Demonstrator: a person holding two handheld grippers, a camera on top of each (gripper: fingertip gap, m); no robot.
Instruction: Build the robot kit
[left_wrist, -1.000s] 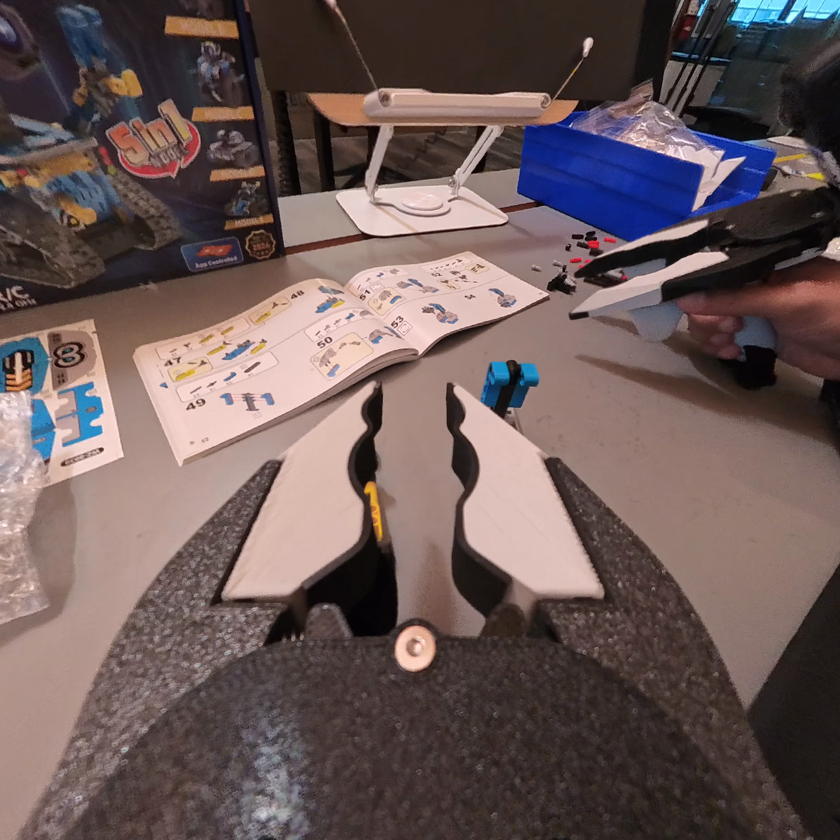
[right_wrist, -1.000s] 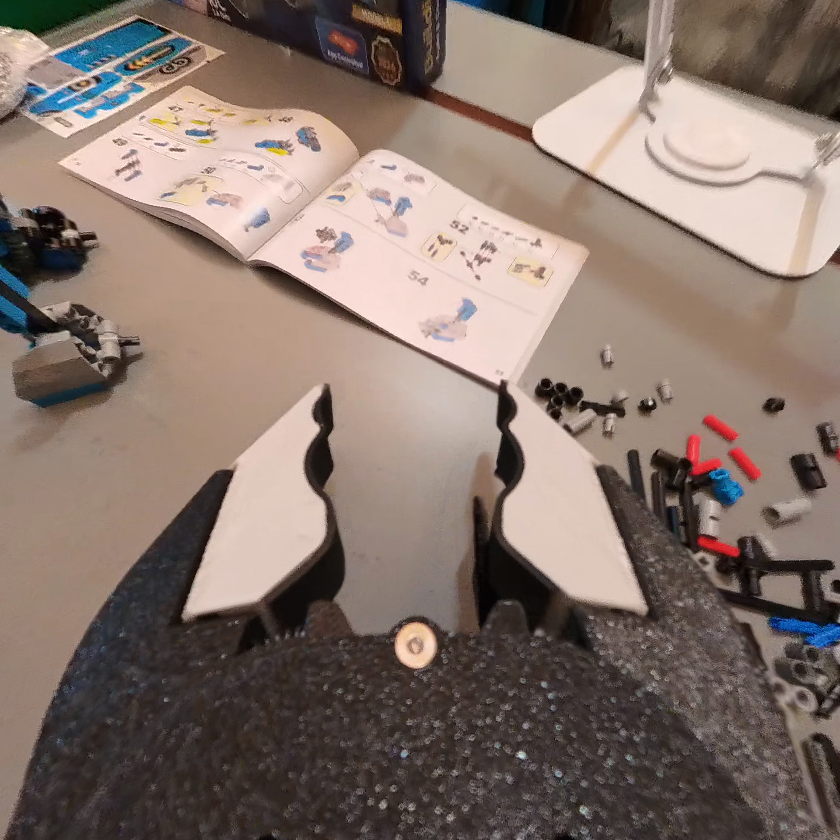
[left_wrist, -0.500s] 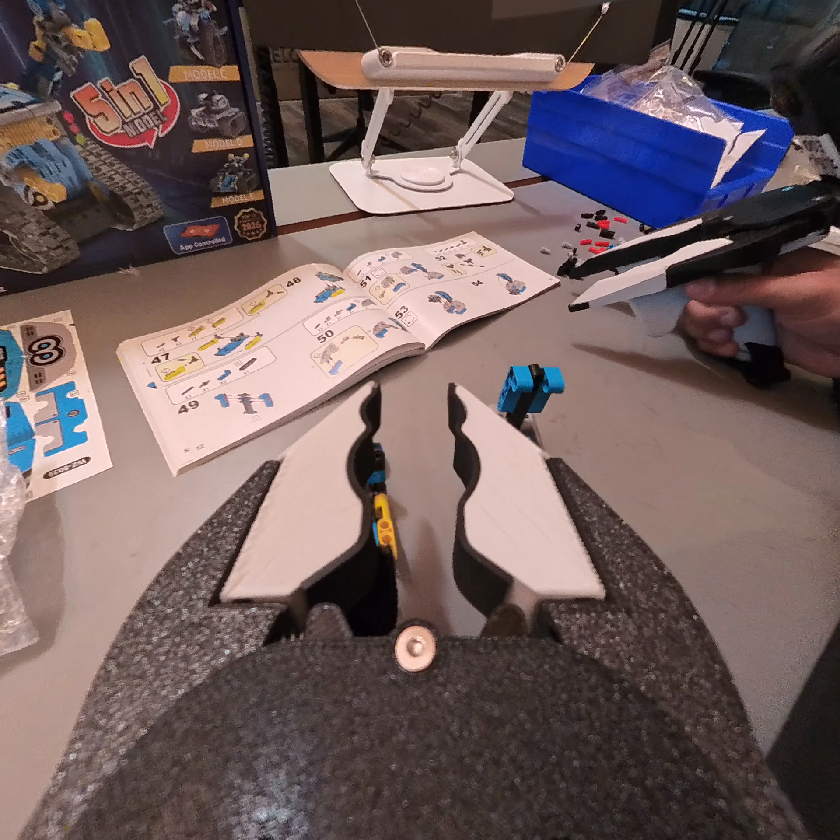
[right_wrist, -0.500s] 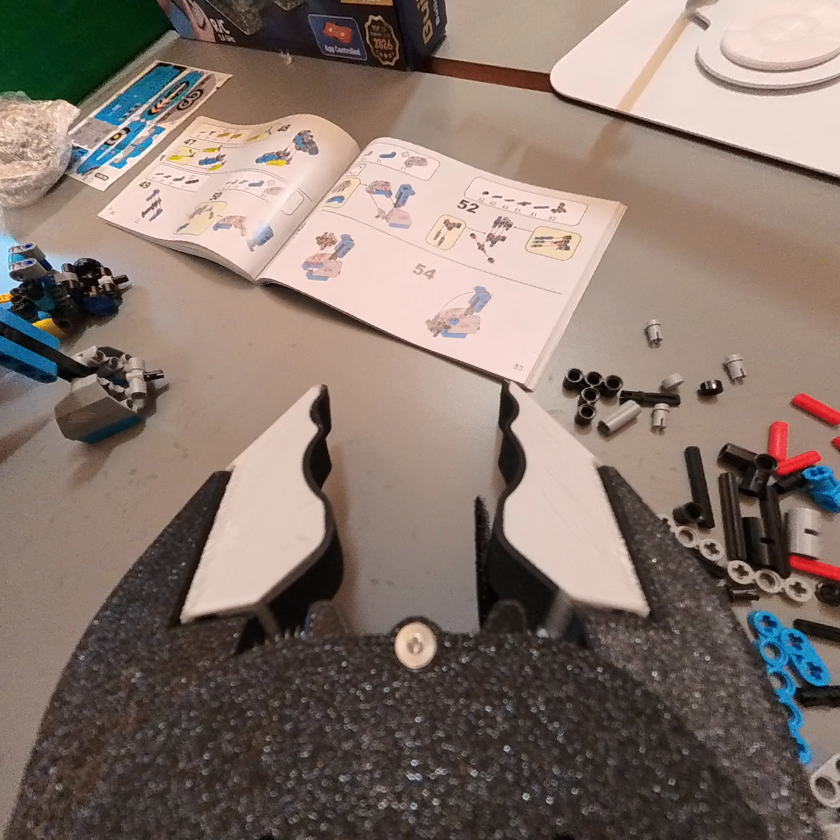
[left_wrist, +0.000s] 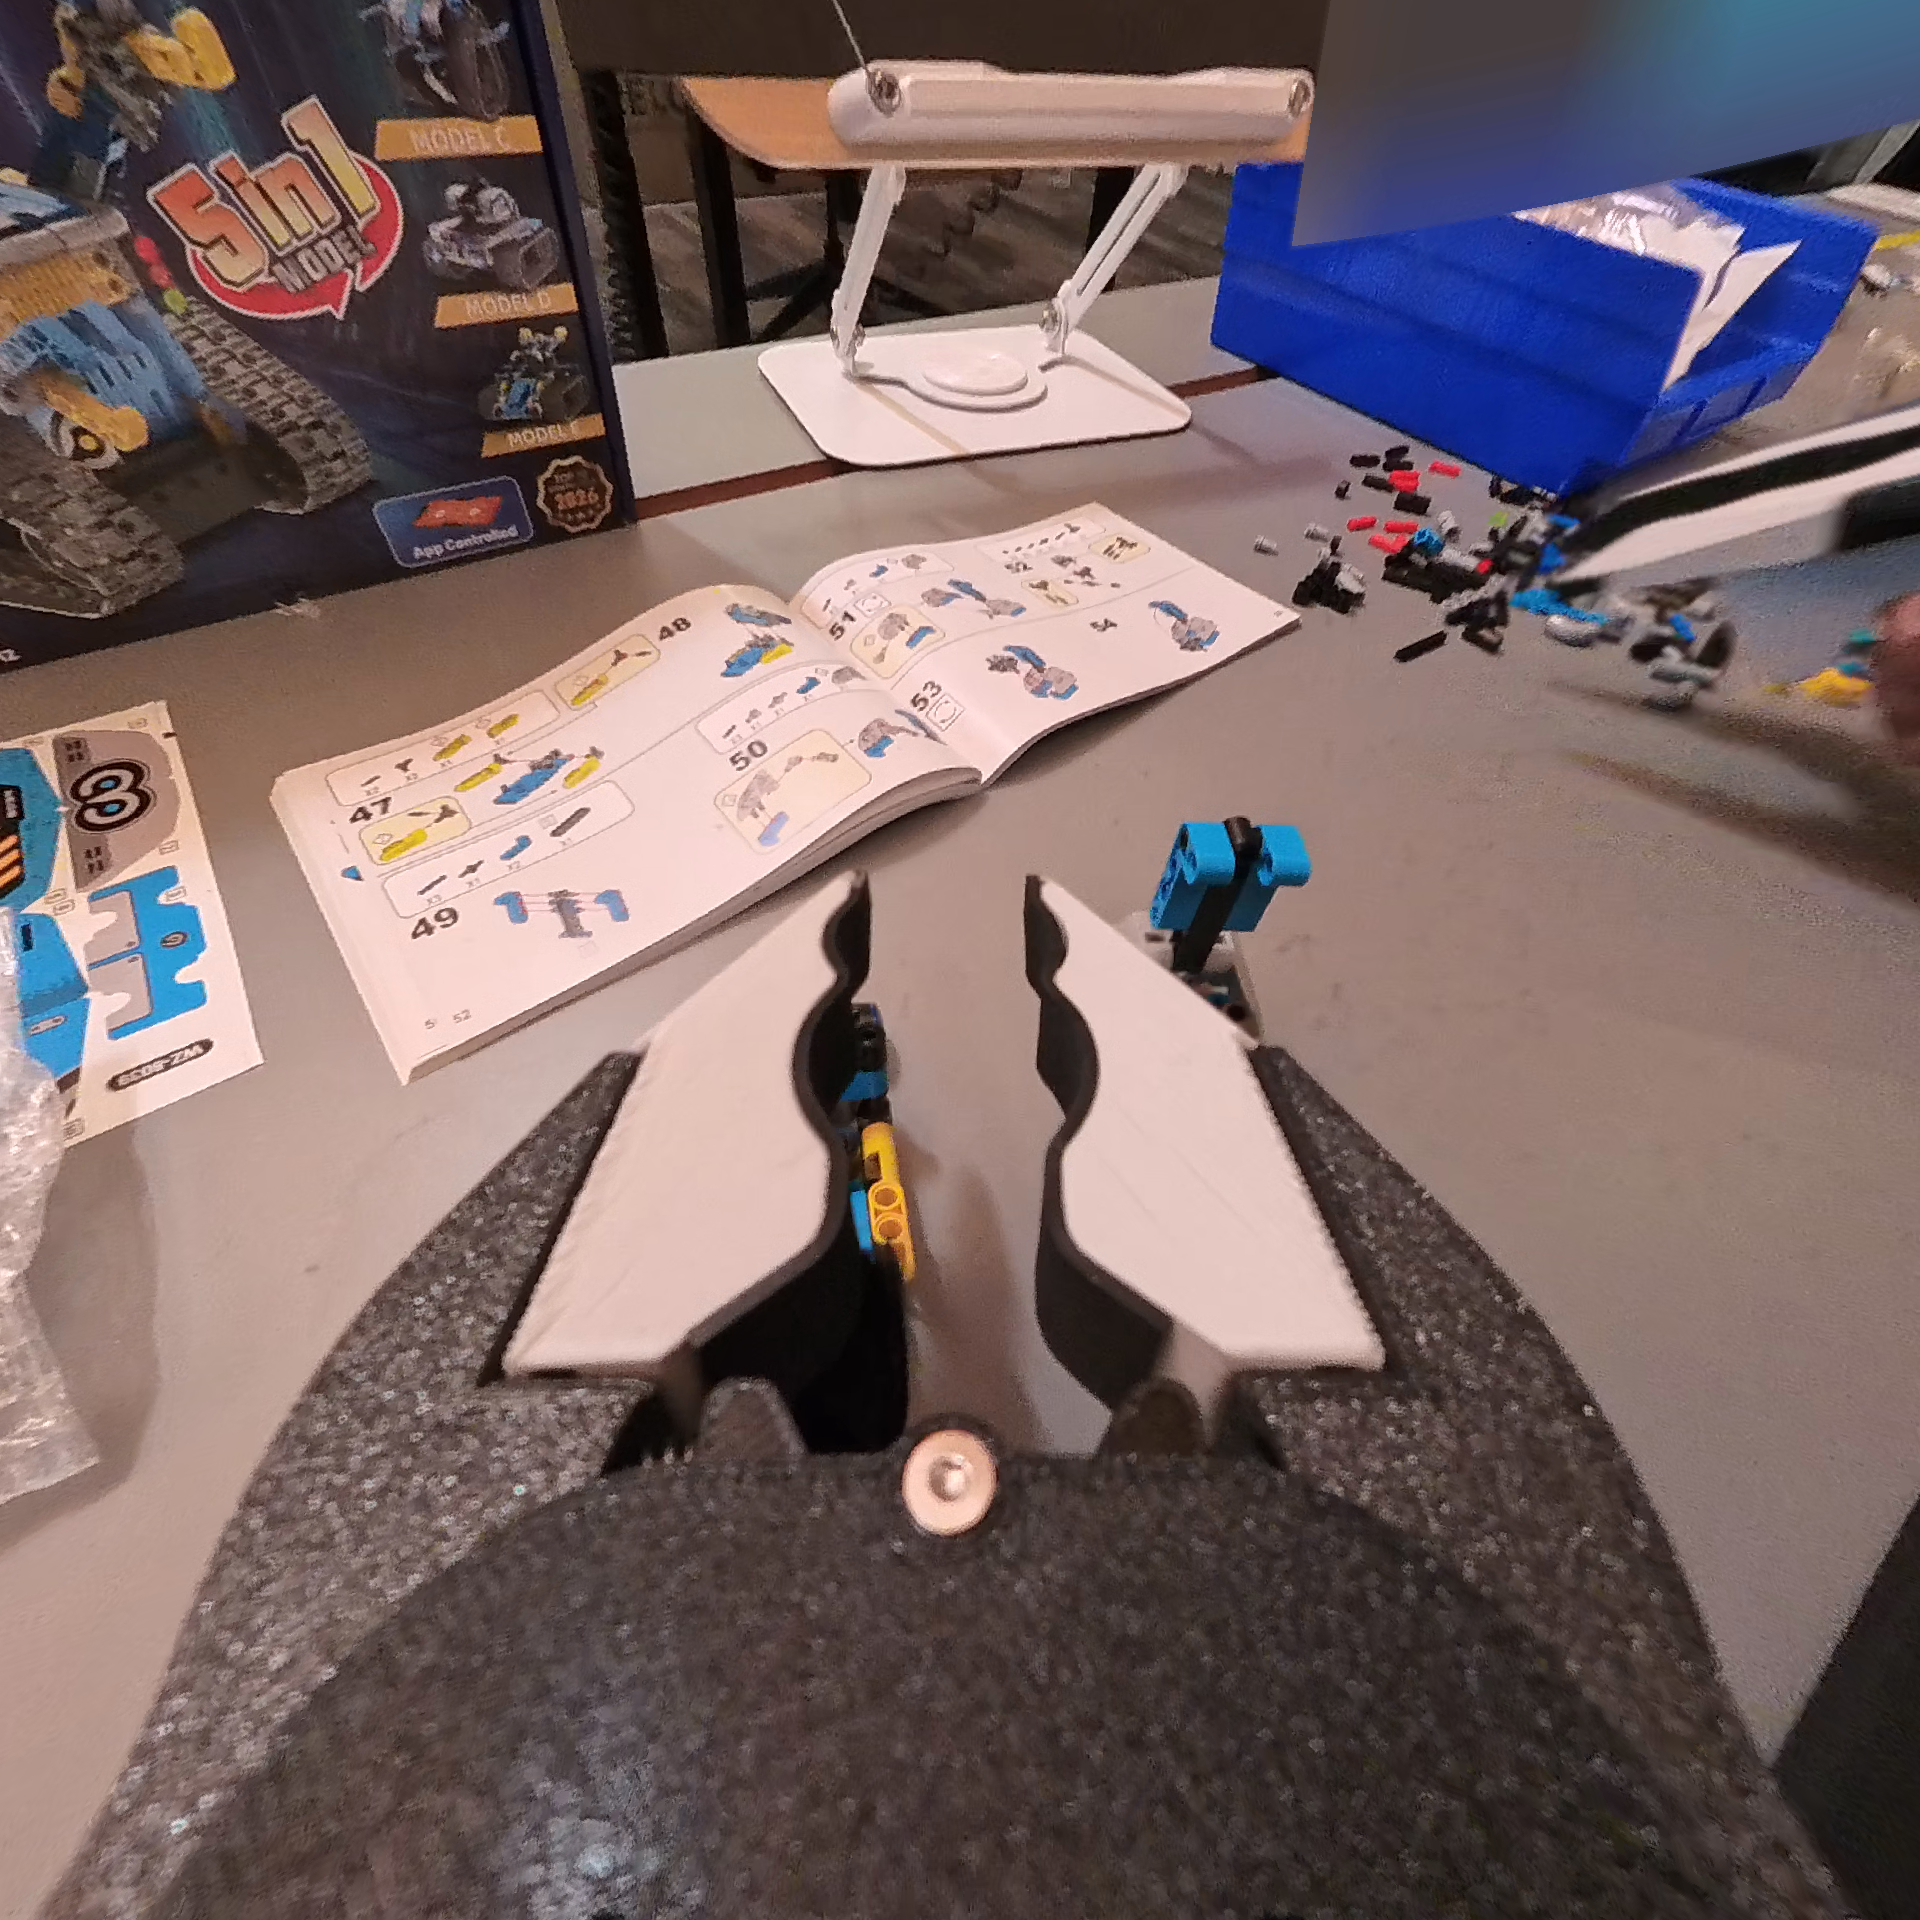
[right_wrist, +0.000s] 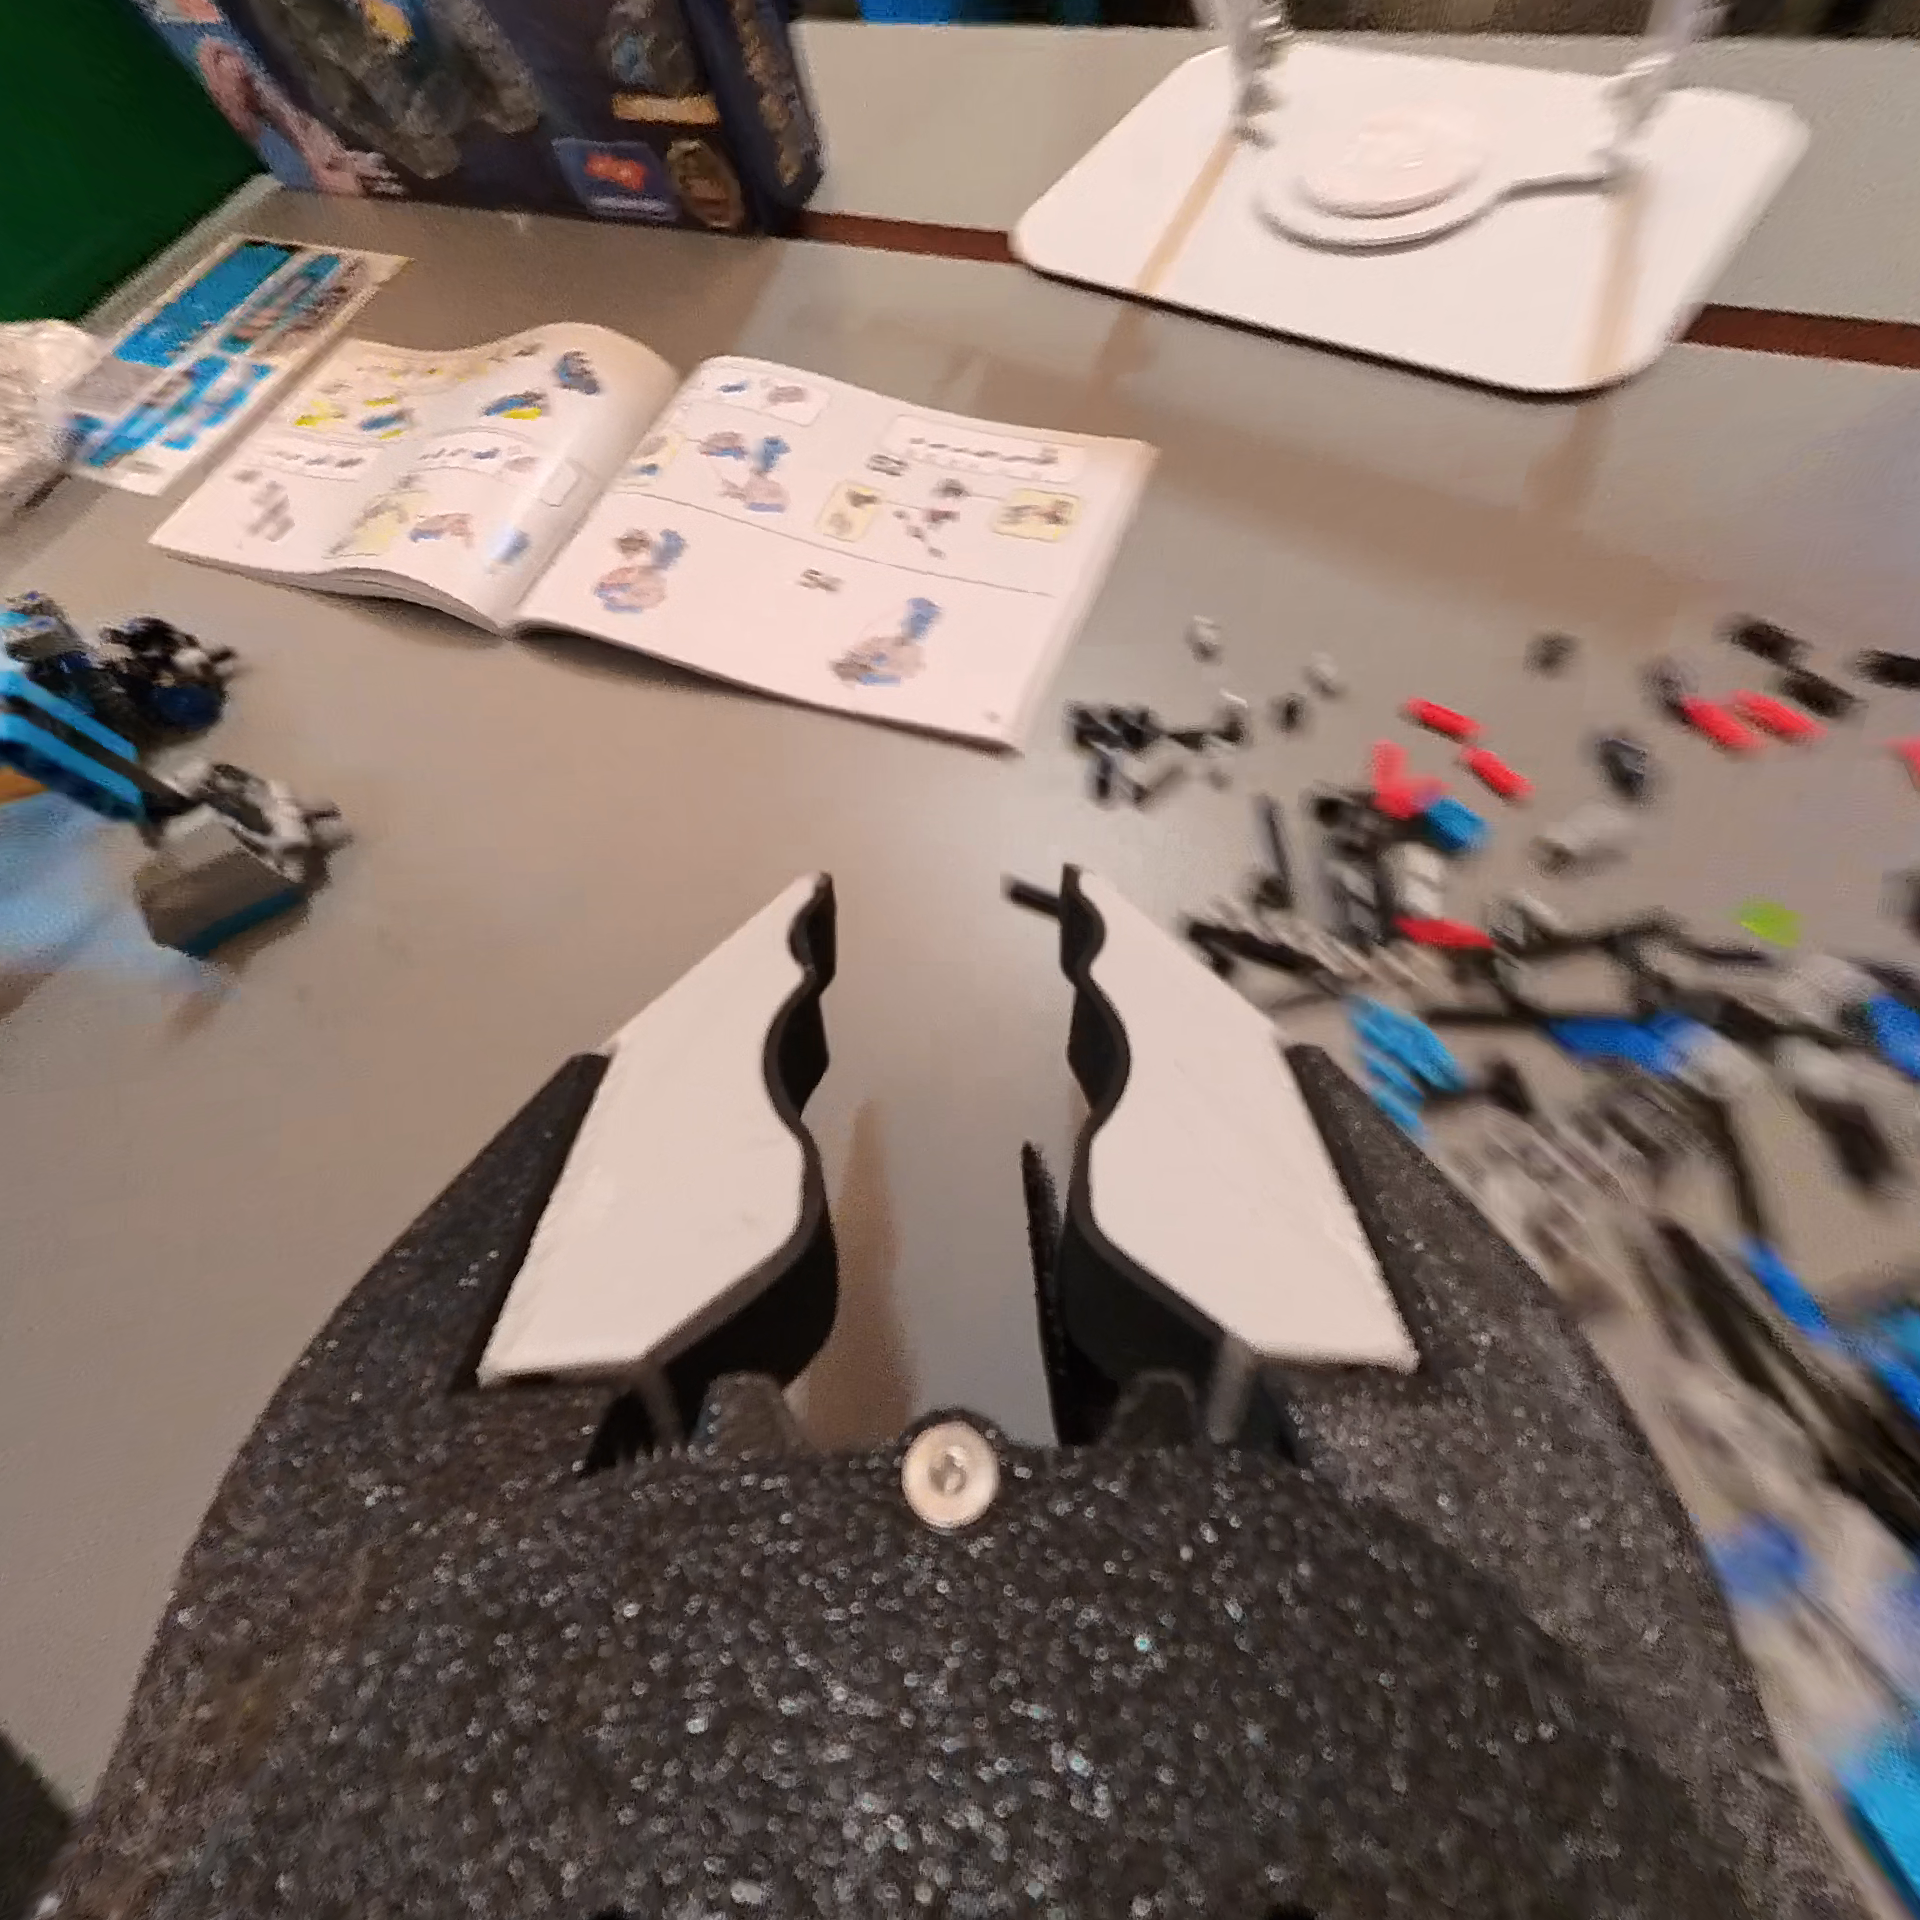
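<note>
My left gripper (left_wrist: 945, 894) is open and empty above the grey table. A small yellow, blue and black brick assembly (left_wrist: 878, 1143) lies on the table under its left finger. A blue-and-grey assembly (left_wrist: 1226, 894) stands just right of its right fingertip. My right gripper (right_wrist: 948, 883) is open and empty, low over the table at the left edge of a pile of loose black, red, blue and grey parts (right_wrist: 1455, 852). A black pin (right_wrist: 1029, 894) lies by its right fingertip. In the left wrist view the right gripper (left_wrist: 1714, 509) shows blurred over the same pile (left_wrist: 1455, 561).
An open instruction booklet (left_wrist: 748, 748) lies mid-table, and it also shows in the right wrist view (right_wrist: 665, 520). A sticker sheet (left_wrist: 114, 894) and plastic bag (left_wrist: 21, 1247) are left. The kit box (left_wrist: 291, 312), a white stand (left_wrist: 977, 395) and a blue bin (left_wrist: 1507, 343) stand behind. Left tips to right tips: about 30 cm. My right gripper is the nearer one to the black pin (right_wrist: 1029, 894): about 5 cm, against 30 cm. Look for it in the left wrist view (left_wrist: 1404, 655) too.
My right gripper has swung right and down to the loose parts, and its jaws have narrowed. My left gripper has shifted a little, so more of the small assembly shows beneath it.
</note>
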